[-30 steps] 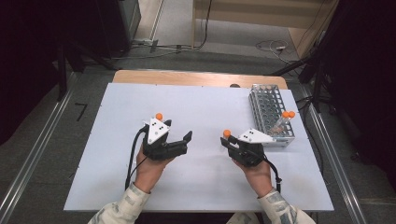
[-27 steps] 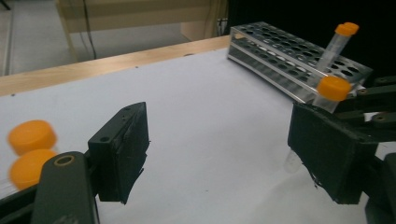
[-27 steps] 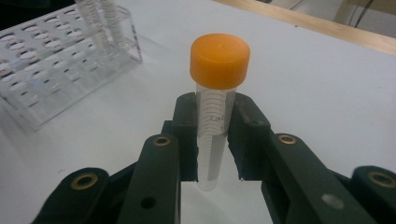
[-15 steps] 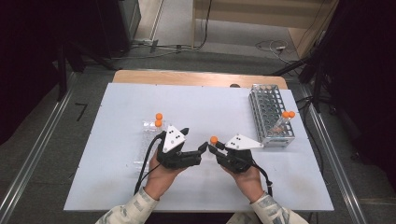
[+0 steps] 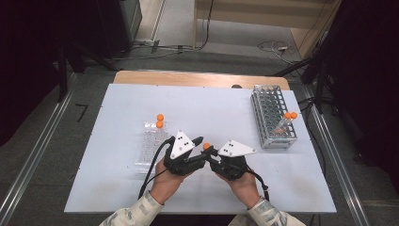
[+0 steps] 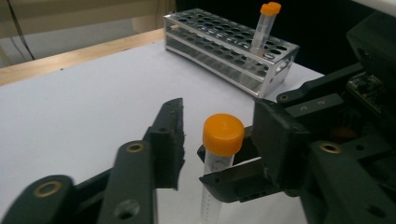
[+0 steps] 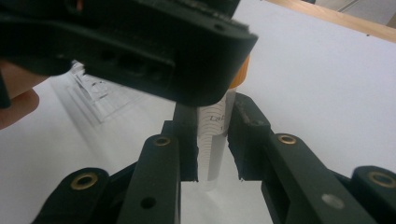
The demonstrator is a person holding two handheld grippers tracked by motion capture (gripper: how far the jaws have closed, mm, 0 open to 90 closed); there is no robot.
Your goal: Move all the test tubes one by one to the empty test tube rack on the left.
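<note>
Near the front edge of the white table, high view: your two hands meet, left gripper and right gripper nose to nose, with the orange cap of the clear plastic tube with an orange screw cap showing between them.
Rack, high view: the silver metal test-tube rack stands by the table's right edge, with two orange-capped tubes leaning in its near end.
Tray, high view: a clear plastic tube tray lies just left of your left gripper, with two more orange caps at its far end.
Left gripper view, claw: your left gripper has its jaws on either side of the tube's cap; they have just been closing, but a gap shows at each side, so they do not grip yet.
Left gripper view, tube: it stands upright, its body held lower down by the right gripper's jaws.
Right gripper view, claw: your right gripper is clamped on the tube's clear body, pads pressing both sides.
Right gripper view, cap: mostly hidden behind the left gripper's jaw, an orange sliver showing.
Step in hand: likely taking hold of the cap while the body is held.
Next move: close the left jaws squarely on the cap, keep the right grip firm, and keep the tube upright.
</note>
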